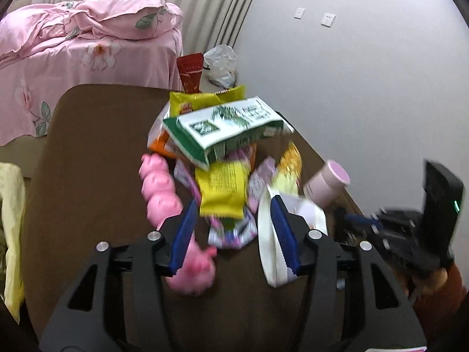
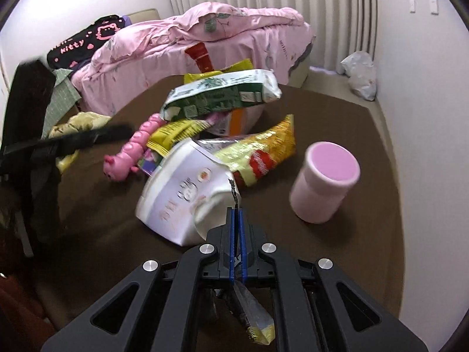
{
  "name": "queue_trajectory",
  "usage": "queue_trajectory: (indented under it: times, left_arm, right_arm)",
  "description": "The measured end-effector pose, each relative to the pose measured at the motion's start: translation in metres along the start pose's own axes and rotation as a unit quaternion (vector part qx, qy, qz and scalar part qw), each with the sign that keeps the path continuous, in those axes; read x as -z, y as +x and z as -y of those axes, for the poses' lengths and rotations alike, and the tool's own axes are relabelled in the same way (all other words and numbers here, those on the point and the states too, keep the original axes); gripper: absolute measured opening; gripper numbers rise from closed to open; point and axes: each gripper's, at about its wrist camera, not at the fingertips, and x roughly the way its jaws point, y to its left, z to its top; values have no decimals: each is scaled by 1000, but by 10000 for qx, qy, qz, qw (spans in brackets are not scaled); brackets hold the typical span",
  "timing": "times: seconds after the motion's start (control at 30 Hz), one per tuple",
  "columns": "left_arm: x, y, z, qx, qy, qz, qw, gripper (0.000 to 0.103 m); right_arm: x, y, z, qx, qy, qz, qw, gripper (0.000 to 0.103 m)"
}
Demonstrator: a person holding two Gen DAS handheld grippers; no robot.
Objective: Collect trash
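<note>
A heap of snack wrappers lies on the brown table [image 1: 93, 158]. A green and white bag [image 1: 225, 129] tops it, over a yellow wrapper [image 1: 222, 187]. My left gripper [image 1: 234, 231] is open above the heap's near edge, with a white bag [image 1: 269, 252] against its right finger. In the right wrist view my right gripper [image 2: 236, 214] is shut on the torn corner of that white bag [image 2: 181, 193]; a thin wrapper end [image 2: 258, 322] hangs under the jaws. The green and white bag [image 2: 222, 94] and a yellow and red bag [image 2: 263, 152] lie beyond it.
A pink caterpillar toy [image 1: 161, 187] [image 2: 129, 152] lies left of the heap. A pink cup [image 1: 328, 182] [image 2: 325, 182] stands at the right. A bed with pink bedding [image 1: 82, 47] and a plastic bag on the floor [image 2: 360, 73] lie beyond the table.
</note>
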Motion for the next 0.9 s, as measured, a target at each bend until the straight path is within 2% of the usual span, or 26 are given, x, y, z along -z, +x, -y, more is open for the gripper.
queue_trajectory:
  times: [0.03,0.07,0.1,0.2,0.3,0.37,0.47,0.6,0.73,0.77,0.8,0.83,0.9]
  left_arm:
    - [-4,5,2,-18,21,-16,10000,50]
    - [-11,13,9,86,94,-64,9999,50]
    - [-16,19,15,220,199,-139,9995,50]
    - [-28,40,33,301,657,-280,9970,50]
    - [-35,70,49,415,1211,-654,9896,49]
    - [-35,84,51,375,1358,-845,9864,45]
    - [-34,102,43,250,1301,-1047,9856,44]
    - [-38,104,29,216,1042,-1094,9883,44]
    - [-34,113,32,78,1078,-1366,9847,44]
    - [-32,115,36,68,1139,-1407,9834,42]
    - [-30,115,40,-80,1251,-1333,9831,32]
    - [-29,115,42,-167,1254,-1326,9831,15]
    - [-28,112,37,-51,992,-1330,9861,12]
  right_arm:
    - [3,-3,0,147,-45,48,9999,16]
    - [6,-7,0,254,-83,91,9996,30]
    - [9,-10,2,291,-90,137,9994,38]
    - [17,-23,12,243,80,300,9992,39]
    - [28,-30,21,327,271,412,9982,46]
    - [35,-31,27,327,369,403,9980,46]
    - [43,-32,31,273,498,336,9978,46]
    - [51,-32,29,337,457,314,9979,46]
    - [55,-26,28,269,523,264,9979,46]
    - [56,-25,26,266,550,274,9978,46]
    - [56,-25,25,267,556,282,9977,46]
    - [56,-26,24,280,564,298,9976,46]
    - [55,-28,21,317,554,334,9974,46]
